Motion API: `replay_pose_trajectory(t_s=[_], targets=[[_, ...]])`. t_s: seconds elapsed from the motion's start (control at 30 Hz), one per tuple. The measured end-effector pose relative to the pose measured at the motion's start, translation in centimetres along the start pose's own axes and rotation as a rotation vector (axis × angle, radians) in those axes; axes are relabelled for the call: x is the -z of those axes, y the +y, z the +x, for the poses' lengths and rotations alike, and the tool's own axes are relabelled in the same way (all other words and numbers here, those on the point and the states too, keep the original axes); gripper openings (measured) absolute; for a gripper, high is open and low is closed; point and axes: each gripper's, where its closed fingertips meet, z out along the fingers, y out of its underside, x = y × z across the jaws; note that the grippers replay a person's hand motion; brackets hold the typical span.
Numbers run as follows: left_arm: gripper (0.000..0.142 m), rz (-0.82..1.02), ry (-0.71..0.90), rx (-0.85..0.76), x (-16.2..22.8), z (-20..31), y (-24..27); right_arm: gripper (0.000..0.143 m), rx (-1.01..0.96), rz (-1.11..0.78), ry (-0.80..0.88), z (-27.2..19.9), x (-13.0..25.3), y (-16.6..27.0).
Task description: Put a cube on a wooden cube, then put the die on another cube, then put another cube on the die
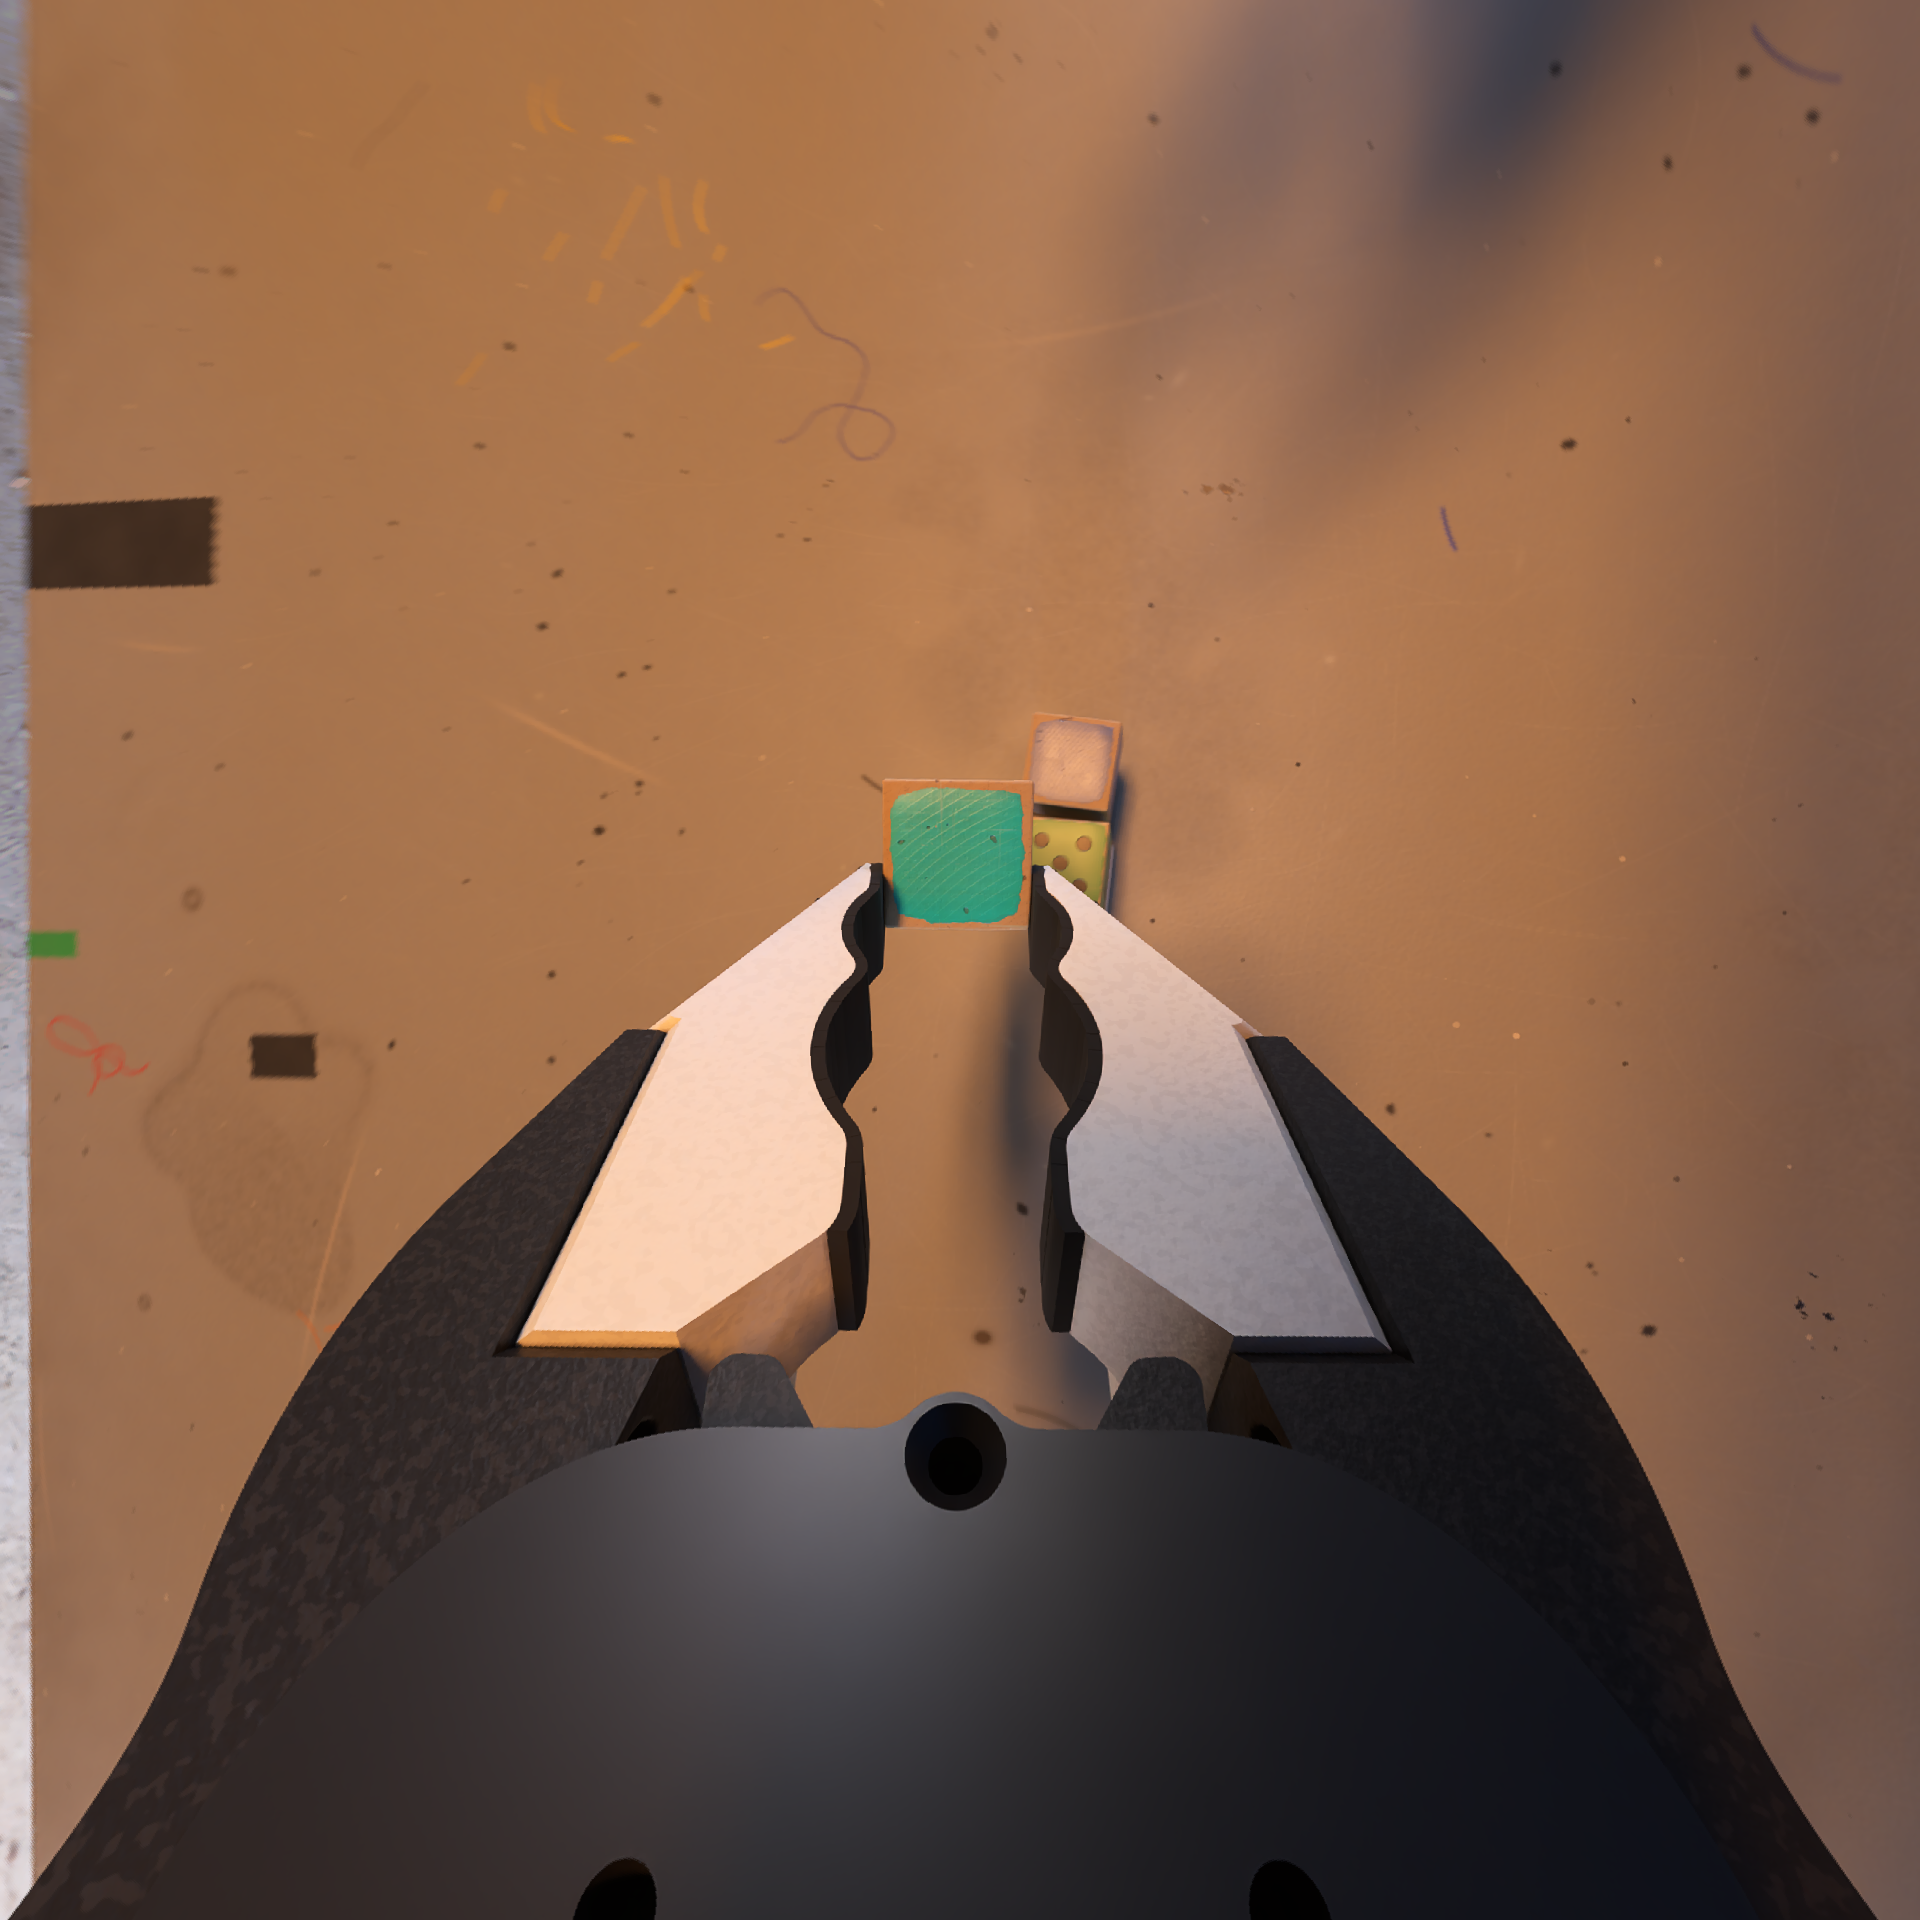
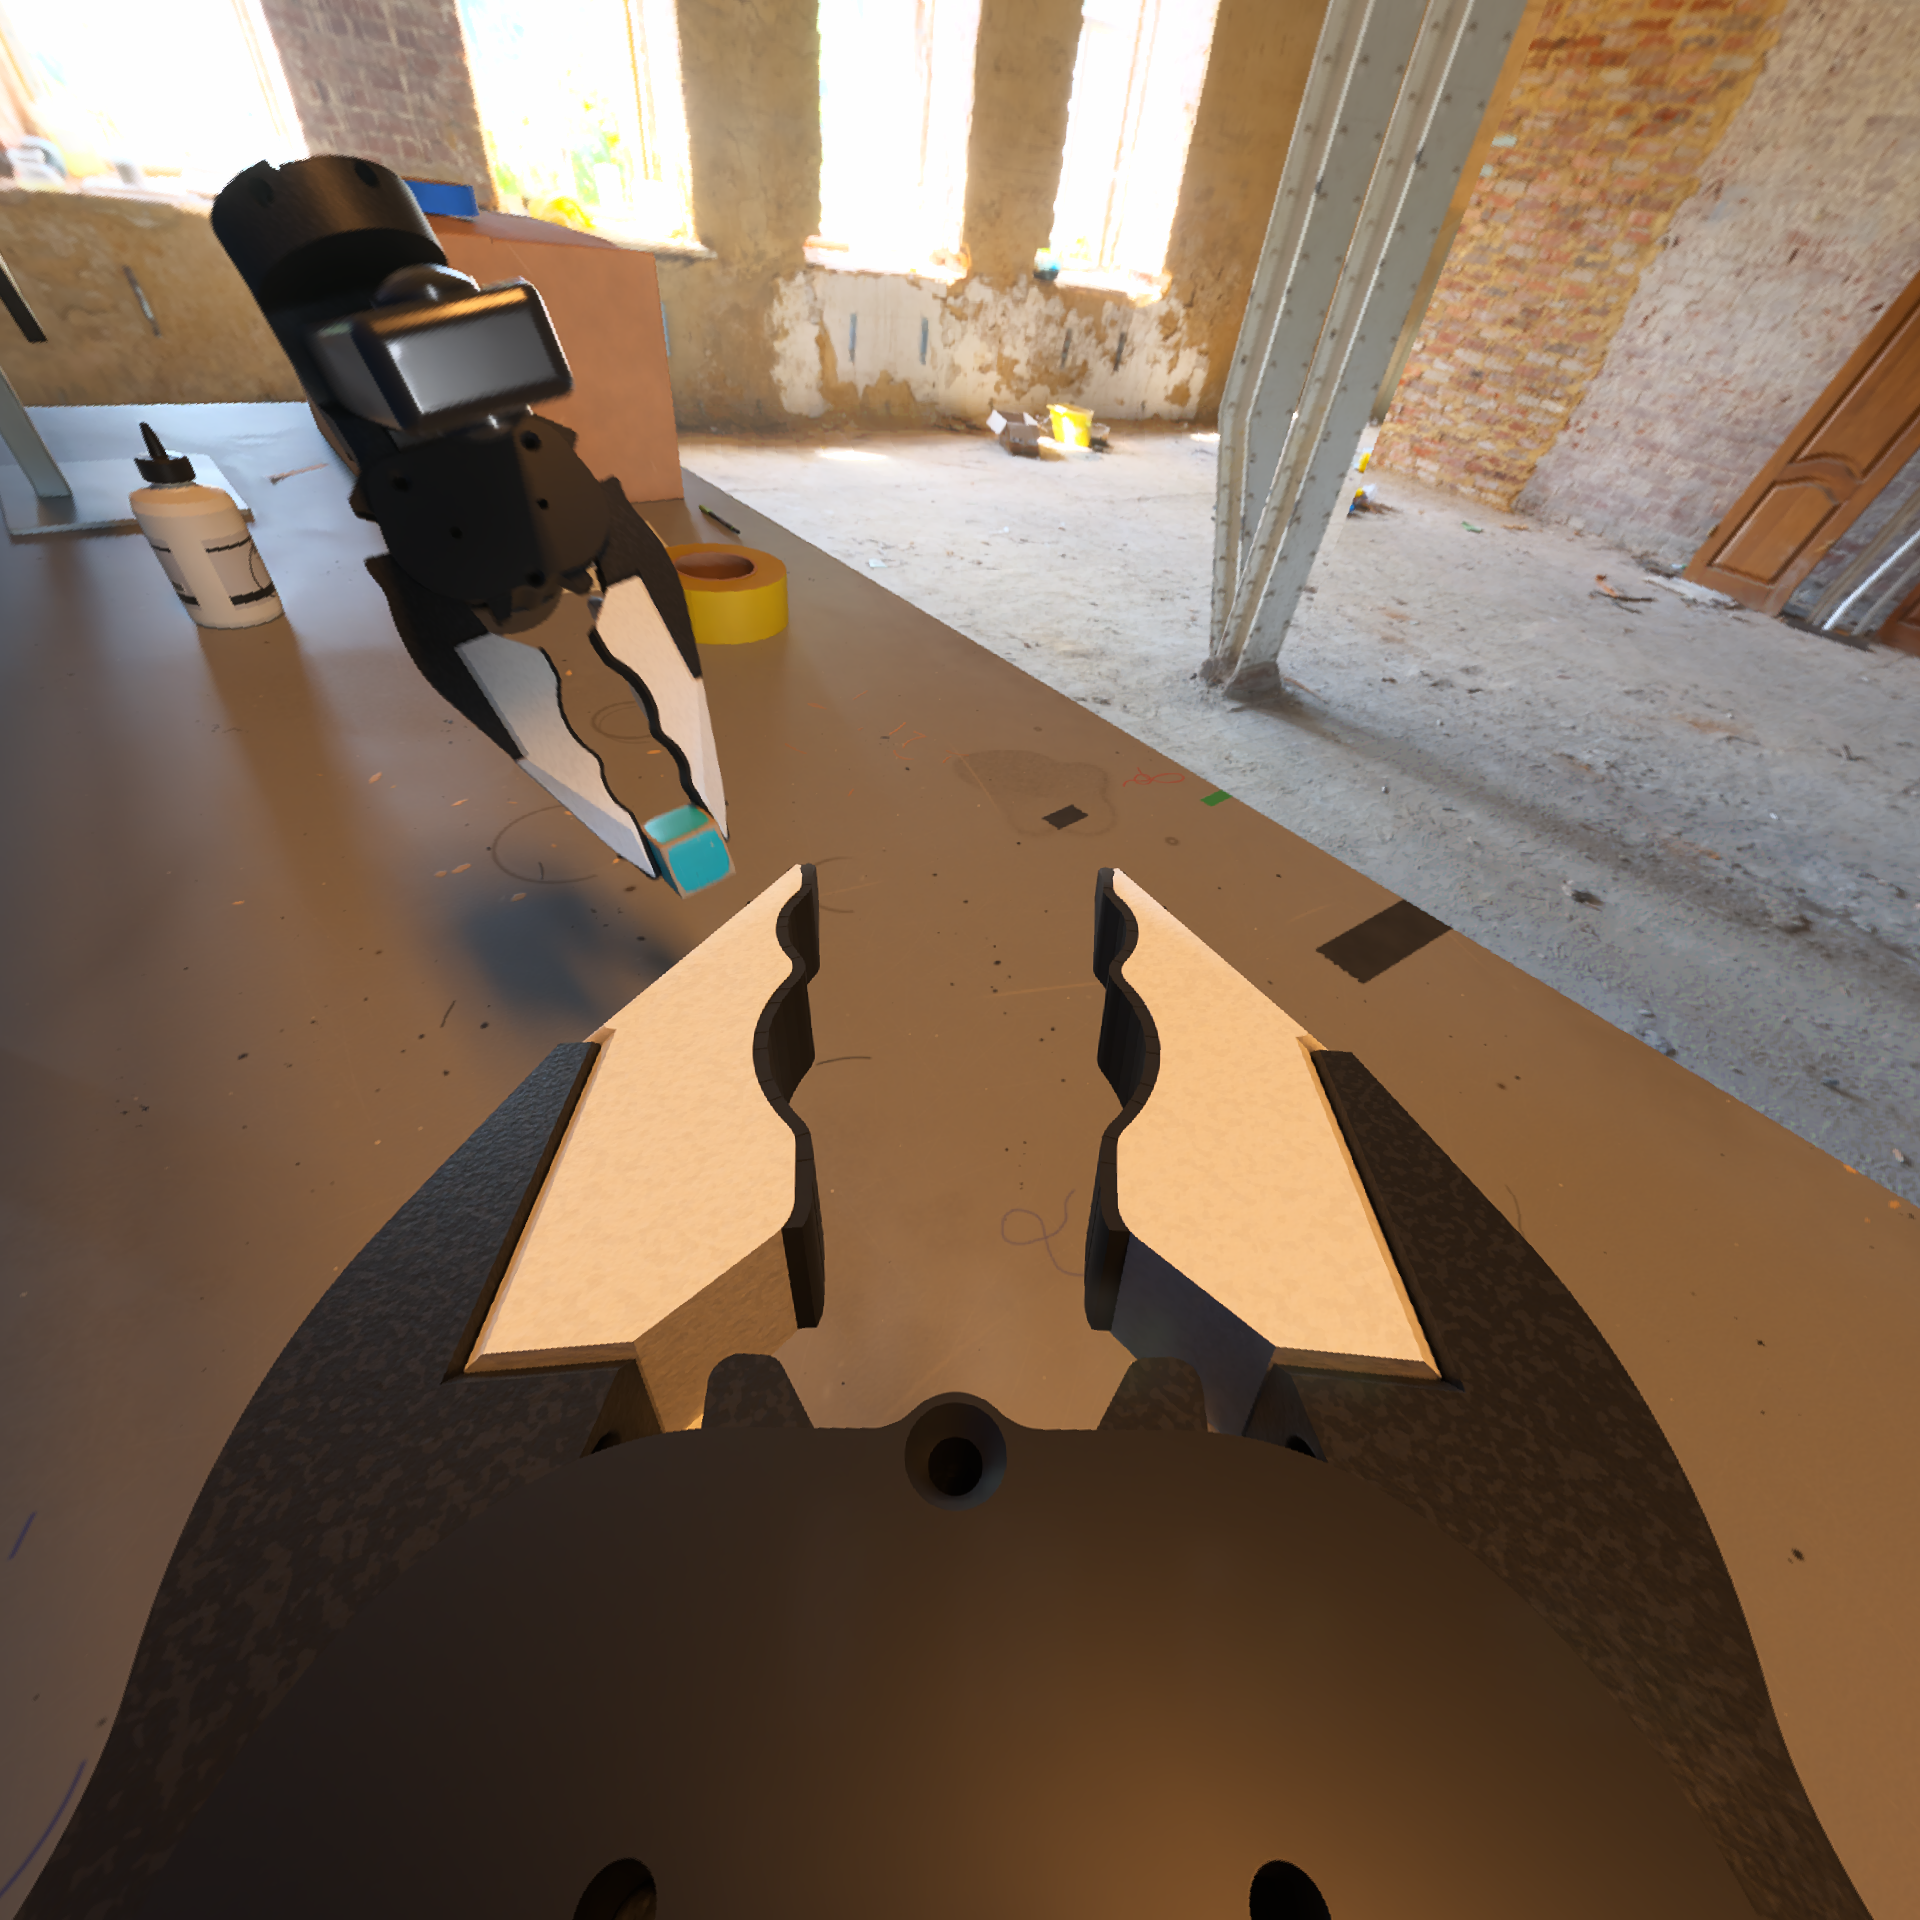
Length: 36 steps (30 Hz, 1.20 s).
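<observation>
While the brown bench spreads below, the left hand-held gripper clamps the teal cube just left of the die, whereas the right hand-held gripper, gaping empty, sits farther off.

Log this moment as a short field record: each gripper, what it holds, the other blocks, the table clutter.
left gripper: shut on teal cube, held above the table
right gripper: open, empty
die: yellow-green with dots, just right of the teal cube, partly hidden by the finger
pale-faced cube: directly beyond the die
clutter: glue bottle, yellow tape roll, cardboard box at the far end
</observation>
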Motion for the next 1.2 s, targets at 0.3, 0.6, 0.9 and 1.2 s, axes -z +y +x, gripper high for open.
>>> replay_pose_trajectory(t_s=[0.3, 0.6, 0.9, 1.2], targets=[[0.027, -0.141, 0.167, -0.043, -4.2, 2.2, 0.4, 0.053, 0.019, -0.016, -0.025, -0.5, -0.1, 0.0], [0.027, -0.212, 0.224, -0.049, -6.5, 3.1, 1.5, 0.053, 0.015, -0.024, -0.026, -0.2, 0.1, 0.2], [0.027, -0.191, 0.245, -0.019, -6.9, 2.9, 1.5, 0.053, 0.013, -0.035, -0.03, -0.2, 0.0, 0.5], [0.027, -0.19, 0.249, -0.022, -7.0, 2.8, 1.7, 0.053, 0.015, -0.052, -0.035, -0.3, -0.3, 0.8]])
